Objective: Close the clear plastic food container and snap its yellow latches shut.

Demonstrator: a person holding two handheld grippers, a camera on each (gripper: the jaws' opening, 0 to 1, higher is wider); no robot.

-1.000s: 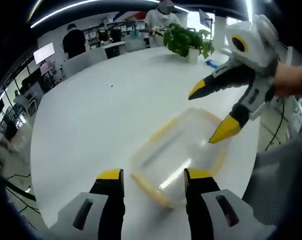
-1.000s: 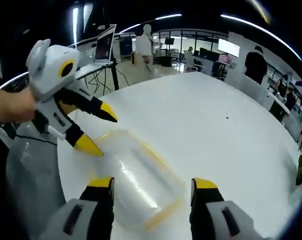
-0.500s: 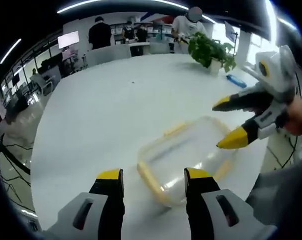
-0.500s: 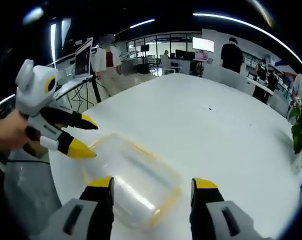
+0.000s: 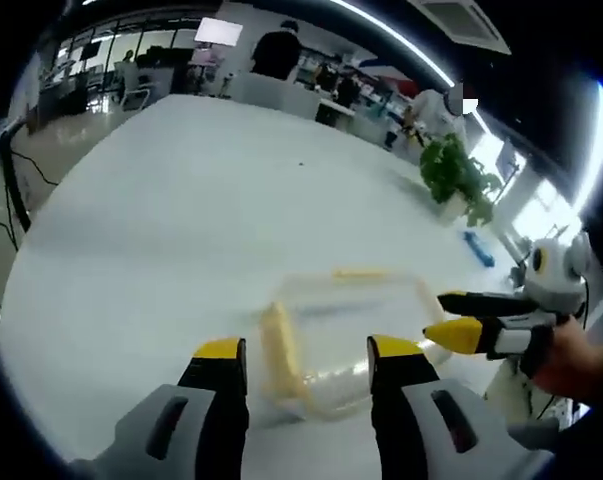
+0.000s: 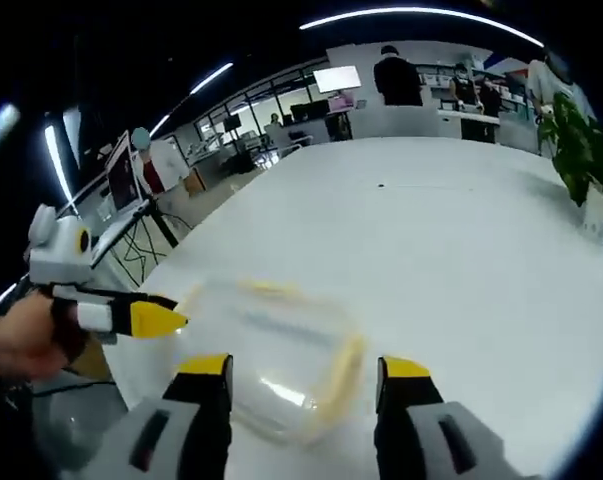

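Note:
The clear plastic container (image 5: 346,335) with yellow latches (image 5: 279,352) lies flat on the white table (image 5: 171,200), blurred, just ahead of my left gripper (image 5: 309,352), which is open and empty. My right gripper (image 5: 443,316) reaches in from the right, open, with its tips at the container's right end. In the right gripper view the container (image 6: 271,350) sits between and beyond the open right gripper (image 6: 306,368). The left gripper (image 6: 175,309) points at its left end there. I cannot tell how the lid sits.
A potted plant (image 5: 459,178) and a small blue object (image 5: 478,248) stand near the table's far edge. The plant (image 6: 581,150) also shows at the right gripper view's right. A laptop on a stand (image 6: 121,180) is off the table. Several people stand in the background.
Both views have swung and tilted with the hands. Each opposite gripper has dropped from over the container to its end and looks farther off. The container has stayed on the table.

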